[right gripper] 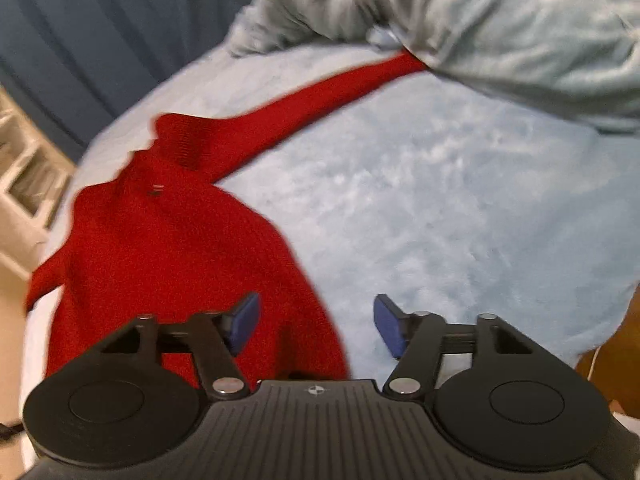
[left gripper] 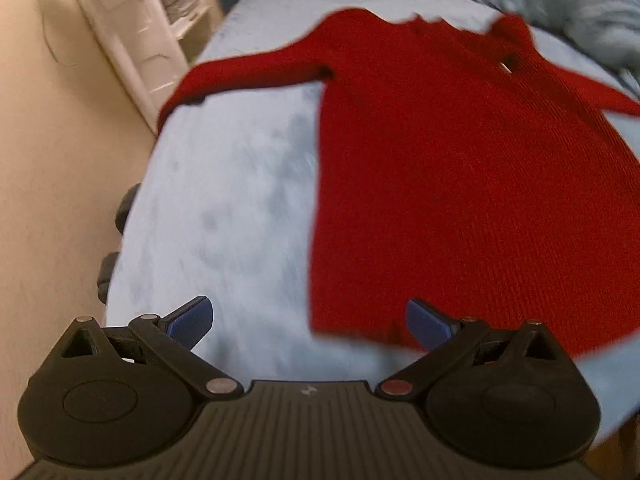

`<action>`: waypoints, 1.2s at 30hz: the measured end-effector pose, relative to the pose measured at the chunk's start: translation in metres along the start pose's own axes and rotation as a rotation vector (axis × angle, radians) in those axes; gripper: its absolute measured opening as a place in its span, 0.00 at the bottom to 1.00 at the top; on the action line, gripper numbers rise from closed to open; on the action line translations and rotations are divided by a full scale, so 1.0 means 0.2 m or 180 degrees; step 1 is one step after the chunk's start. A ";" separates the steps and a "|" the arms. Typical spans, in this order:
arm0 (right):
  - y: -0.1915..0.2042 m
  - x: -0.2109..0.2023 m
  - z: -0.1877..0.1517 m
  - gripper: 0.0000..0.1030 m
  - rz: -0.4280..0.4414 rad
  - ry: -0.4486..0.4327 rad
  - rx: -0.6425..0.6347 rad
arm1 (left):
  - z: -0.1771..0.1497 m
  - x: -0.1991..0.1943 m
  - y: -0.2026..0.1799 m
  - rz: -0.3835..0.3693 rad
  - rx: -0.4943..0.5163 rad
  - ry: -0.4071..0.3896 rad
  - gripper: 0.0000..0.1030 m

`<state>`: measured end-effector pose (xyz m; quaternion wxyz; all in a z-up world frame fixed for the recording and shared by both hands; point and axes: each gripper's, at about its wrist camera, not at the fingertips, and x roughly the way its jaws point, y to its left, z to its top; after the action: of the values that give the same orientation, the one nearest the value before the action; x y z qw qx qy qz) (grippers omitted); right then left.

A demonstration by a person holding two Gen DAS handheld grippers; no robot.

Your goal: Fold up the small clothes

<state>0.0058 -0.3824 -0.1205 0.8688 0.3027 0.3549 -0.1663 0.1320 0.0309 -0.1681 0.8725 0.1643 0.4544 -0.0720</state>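
Observation:
A red long-sleeved knit sweater [left gripper: 460,184] lies spread flat on the light blue fleece cover [left gripper: 240,200], both sleeves stretched out sideways. My left gripper [left gripper: 310,326] is open and empty, above the sweater's lower left hem corner. In the right wrist view the sweater [right gripper: 168,248] lies at the left, one sleeve reaching toward the grey-blue blanket [right gripper: 520,32] and ending under it. My right gripper [right gripper: 316,326] is open and empty, above the sweater's lower right hem edge. Both views are motion-blurred.
A crumpled grey-blue blanket [left gripper: 560,4] lies at the far end of the surface. White shelves [left gripper: 152,20] stand beside the surface at the left over beige floor [left gripper: 52,160]. A dark blue curtain [right gripper: 100,28] hangs behind.

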 end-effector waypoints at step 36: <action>0.07 0.46 0.36 0.74 -0.0358 0.0363 0.0091 | 0.31 0.36 0.26 -0.0305 -0.0822 0.0423 1.00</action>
<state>0.1134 -0.4239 -0.1396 0.8320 0.3037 0.4178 -0.2024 0.2358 0.0590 -0.1818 0.8500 0.0332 0.5239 -0.0434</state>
